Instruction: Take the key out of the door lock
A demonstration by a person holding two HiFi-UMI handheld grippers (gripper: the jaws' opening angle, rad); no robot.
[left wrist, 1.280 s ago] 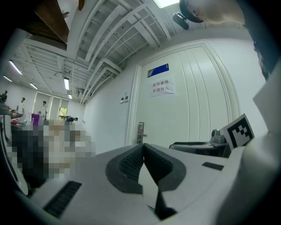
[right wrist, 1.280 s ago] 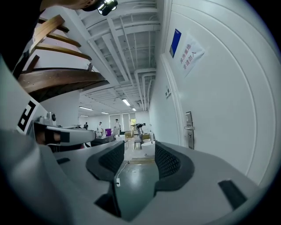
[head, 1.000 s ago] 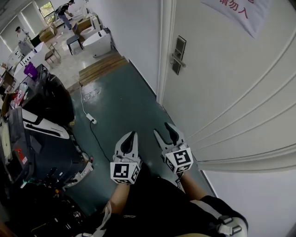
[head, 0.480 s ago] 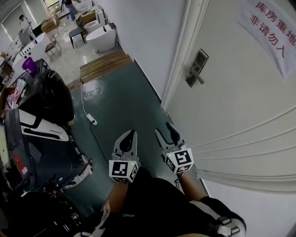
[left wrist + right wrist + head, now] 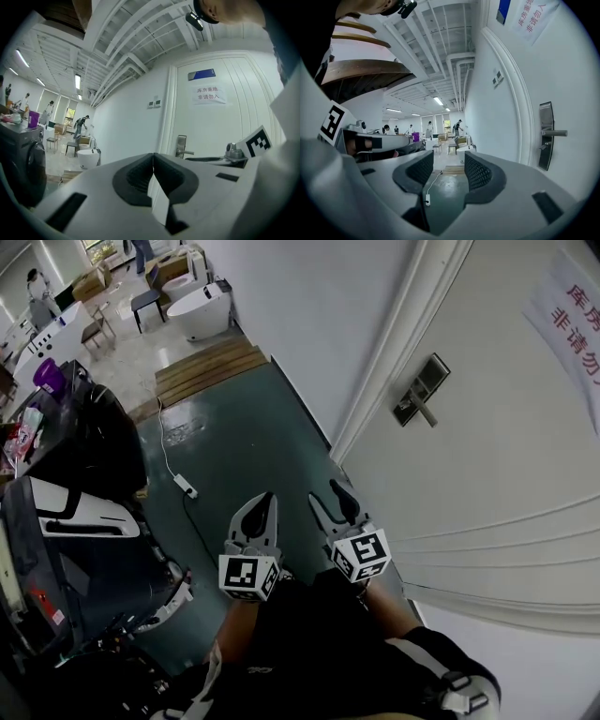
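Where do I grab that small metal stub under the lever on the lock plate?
Grip the small metal stub by its free end, coming square to the white door from the room side: it juts out of the dark rectangular lock plate just below the silver lever handle. The right claw is open. How the stub is turned is too small to tell.

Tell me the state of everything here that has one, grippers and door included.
Left hand-held gripper: shut, empty.
Right hand-held gripper: open, empty.
Door: closed.
Door handle: level, untouched.
Key: too small to make out at the lock plate.
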